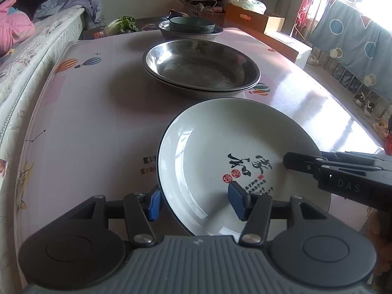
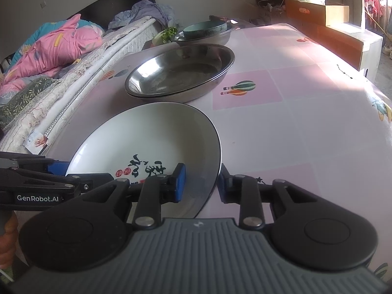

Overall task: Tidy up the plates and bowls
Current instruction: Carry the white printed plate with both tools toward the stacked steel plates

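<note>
A white plate [image 1: 220,156] with a dark rim and black brush characters painted on it lies at the near edge of the table [image 1: 85,122], which is covered in a pink cloth printed with hot-air balloons. The left tool [image 1: 194,202] straddles the plate's left rim, one blue pad outside the rim and the other over the plate's face; its fingers are spread and neither pad presses on the plate. The right tool [image 2: 201,185] straddles the right rim in the same way, its fingers apart with a narrower gap, and the pads [image 2: 180,183] look just clear of the china. Beyond the plate, toward the middle of the table, two steel plates [image 1: 201,66] sit nested one in the other. At the far end a teal bowl [image 1: 191,24] rests inside a steel basin [image 1: 191,33], with leafy greens [image 1: 126,23] beside it. A bed [image 2: 49,56] with pink bedding runs along the table's left side.
</note>
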A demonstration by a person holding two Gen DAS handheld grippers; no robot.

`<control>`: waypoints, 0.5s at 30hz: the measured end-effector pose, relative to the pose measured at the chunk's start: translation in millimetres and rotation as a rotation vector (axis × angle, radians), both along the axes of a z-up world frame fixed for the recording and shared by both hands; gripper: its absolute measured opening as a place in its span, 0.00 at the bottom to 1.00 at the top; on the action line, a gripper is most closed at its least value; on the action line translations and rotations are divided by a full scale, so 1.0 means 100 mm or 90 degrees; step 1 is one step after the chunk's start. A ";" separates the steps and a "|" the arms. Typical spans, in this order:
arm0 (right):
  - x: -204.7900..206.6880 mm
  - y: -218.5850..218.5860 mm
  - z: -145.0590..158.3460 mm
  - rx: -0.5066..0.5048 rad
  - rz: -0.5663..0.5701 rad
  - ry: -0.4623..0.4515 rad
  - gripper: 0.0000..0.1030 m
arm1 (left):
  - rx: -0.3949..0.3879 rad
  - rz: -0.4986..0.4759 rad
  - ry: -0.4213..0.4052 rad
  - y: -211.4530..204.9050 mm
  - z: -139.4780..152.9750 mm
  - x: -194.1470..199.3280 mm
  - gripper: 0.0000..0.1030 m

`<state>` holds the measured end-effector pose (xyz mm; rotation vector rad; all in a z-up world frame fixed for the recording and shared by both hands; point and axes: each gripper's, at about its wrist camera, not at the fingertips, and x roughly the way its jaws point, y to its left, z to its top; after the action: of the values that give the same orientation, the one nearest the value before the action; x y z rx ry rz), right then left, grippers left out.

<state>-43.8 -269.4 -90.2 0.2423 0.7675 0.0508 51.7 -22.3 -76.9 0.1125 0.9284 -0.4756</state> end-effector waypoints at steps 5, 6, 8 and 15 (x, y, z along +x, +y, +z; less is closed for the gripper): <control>0.00 0.00 0.01 0.003 -0.002 0.003 0.27 | 0.004 0.004 0.003 -0.01 0.01 0.00 0.54; 0.00 0.00 0.01 0.006 -0.002 0.004 0.27 | 0.004 0.004 0.003 -0.01 0.01 0.00 0.54; 0.00 0.00 0.01 0.009 -0.003 0.005 0.27 | 0.004 0.005 0.002 -0.01 0.02 0.01 0.54; 0.00 0.00 0.02 0.011 -0.004 0.005 0.27 | 0.000 0.008 0.000 0.01 0.04 0.00 0.55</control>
<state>-43.6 -269.1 -88.0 0.2618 0.7738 0.0507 51.5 -21.7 -73.3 0.1063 0.9292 -0.4643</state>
